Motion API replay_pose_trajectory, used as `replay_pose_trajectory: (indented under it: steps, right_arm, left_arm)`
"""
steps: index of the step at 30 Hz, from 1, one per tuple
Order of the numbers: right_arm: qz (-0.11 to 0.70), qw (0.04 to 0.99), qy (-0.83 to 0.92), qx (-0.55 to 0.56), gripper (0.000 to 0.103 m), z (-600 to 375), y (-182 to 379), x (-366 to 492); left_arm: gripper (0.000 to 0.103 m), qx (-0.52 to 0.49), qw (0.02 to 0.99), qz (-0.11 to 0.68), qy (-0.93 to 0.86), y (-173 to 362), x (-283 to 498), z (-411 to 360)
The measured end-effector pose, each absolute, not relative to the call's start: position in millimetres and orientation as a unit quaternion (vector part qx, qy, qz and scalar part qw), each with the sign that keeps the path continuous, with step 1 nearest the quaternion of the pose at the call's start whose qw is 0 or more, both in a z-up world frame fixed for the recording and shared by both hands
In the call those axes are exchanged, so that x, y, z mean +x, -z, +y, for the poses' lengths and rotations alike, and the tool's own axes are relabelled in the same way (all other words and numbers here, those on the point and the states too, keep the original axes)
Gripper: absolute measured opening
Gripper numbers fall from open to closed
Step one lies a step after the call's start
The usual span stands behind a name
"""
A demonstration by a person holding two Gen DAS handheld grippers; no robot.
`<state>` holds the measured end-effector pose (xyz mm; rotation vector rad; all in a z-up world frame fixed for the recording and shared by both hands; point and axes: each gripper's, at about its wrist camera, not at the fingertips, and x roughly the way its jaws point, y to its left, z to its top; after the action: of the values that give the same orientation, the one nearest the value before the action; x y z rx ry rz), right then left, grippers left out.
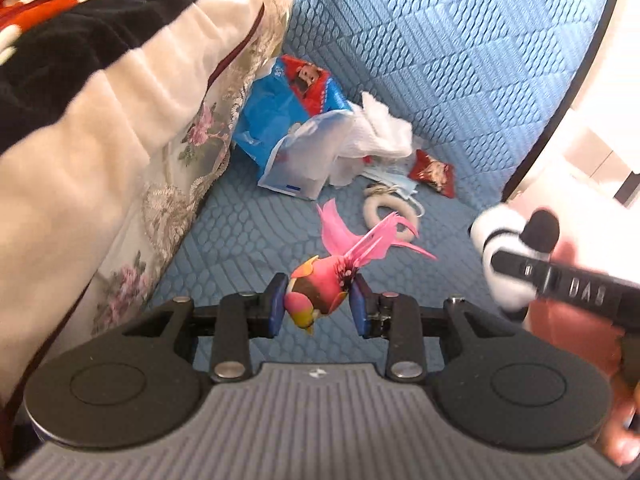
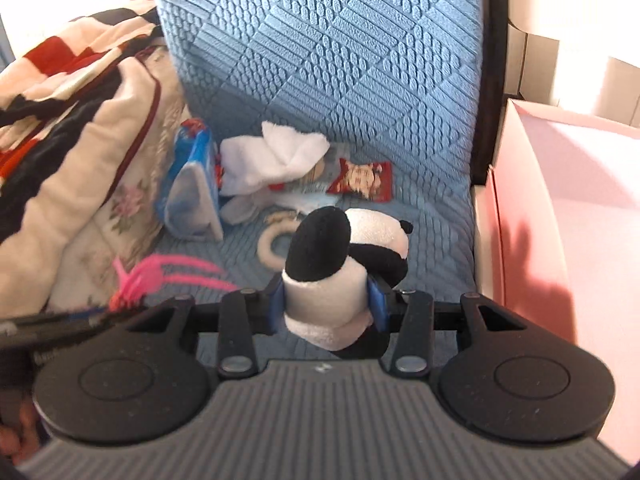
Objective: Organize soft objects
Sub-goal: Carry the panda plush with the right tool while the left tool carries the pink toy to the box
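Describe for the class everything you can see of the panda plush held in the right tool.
The panda plush is a small soft toy of fuzzy black and white fabric. It has a white body and head, a rounded black part on top and a black part at its right side. The right tool is shut on its white lower body, a blue pad pressing each side, so it hangs clear above the blue quilted cover. Its face is not visible. In the left wrist view it appears blurred at the right edge.

Blanket (image 2: 68, 152) piled left on sofa seat (image 2: 432, 248). Tissue pack (image 2: 192, 184), cloth (image 2: 276, 160), snack packet (image 2: 366, 180) far, against backrest (image 2: 340, 60). Ring (image 2: 272, 244) nearer. Box (image 2: 580, 208) right of sofa.
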<state>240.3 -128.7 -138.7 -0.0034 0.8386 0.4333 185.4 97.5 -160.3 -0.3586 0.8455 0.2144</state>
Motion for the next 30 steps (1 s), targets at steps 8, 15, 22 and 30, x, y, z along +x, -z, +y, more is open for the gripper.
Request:
replay_pose_trajectory:
  steps: [8,15,22,30]
  right_arm:
    - [0.394,0.891,-0.225,-0.018,0.045,-151,117,181]
    - [0.38,0.894,-0.236,-0.012,0.045,-167,101,135]
    - [0.363,0.901,-0.237,-0.006,0.045,-178,82,109]
    - [0.336,0.913,-0.23,-0.007,0.045,-196,55,104]
  left_arm:
    - [0.039,-0.181,0.898,0.392,-0.089,135,143,70]
    - [0.039,-0.183,0.904,0.377,-0.086,118,101,48]
    - [0.039,-0.183,0.91,0.364,-0.071,100,78,28]
    - [0.039,-0.183,0.92,0.343,-0.053,75,82,9]
